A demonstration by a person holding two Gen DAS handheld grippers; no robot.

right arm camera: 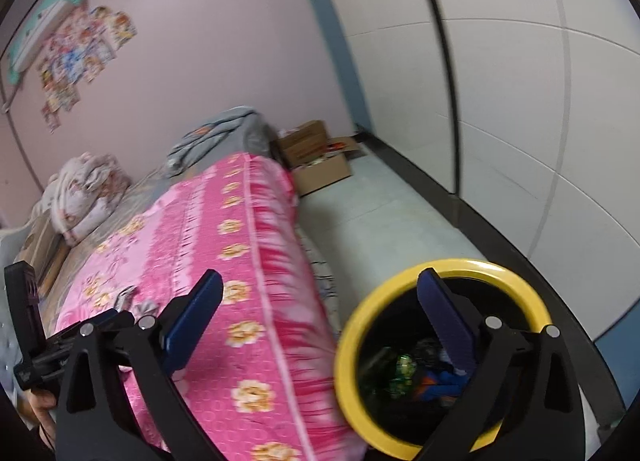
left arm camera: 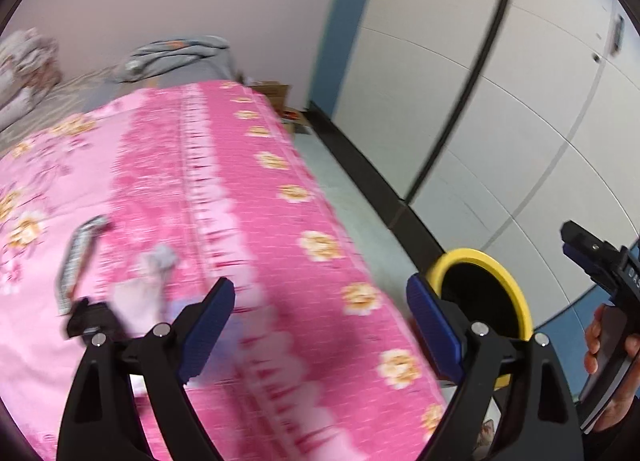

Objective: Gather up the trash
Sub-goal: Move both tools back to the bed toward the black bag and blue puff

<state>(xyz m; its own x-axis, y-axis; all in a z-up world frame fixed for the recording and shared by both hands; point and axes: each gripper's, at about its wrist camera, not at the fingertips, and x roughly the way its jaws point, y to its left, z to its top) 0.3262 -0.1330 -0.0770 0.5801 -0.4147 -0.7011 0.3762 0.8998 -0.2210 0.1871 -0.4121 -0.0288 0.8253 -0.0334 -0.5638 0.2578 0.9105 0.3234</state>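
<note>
right wrist view: spread, empty right gripper (right arm camera: pixel 320 309) above yellow-rimmed bin (right arm camera: pixel 440 357) of trash

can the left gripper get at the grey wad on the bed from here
Probably yes. The left gripper is open and empty, and the grey wad lies in the open on the pink bedspread, just ahead and left of its fingers, with nothing between them.

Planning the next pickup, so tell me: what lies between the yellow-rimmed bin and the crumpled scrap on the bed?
In the left wrist view, only pink flowered bedspread lies between the bin and the scrap.
</note>
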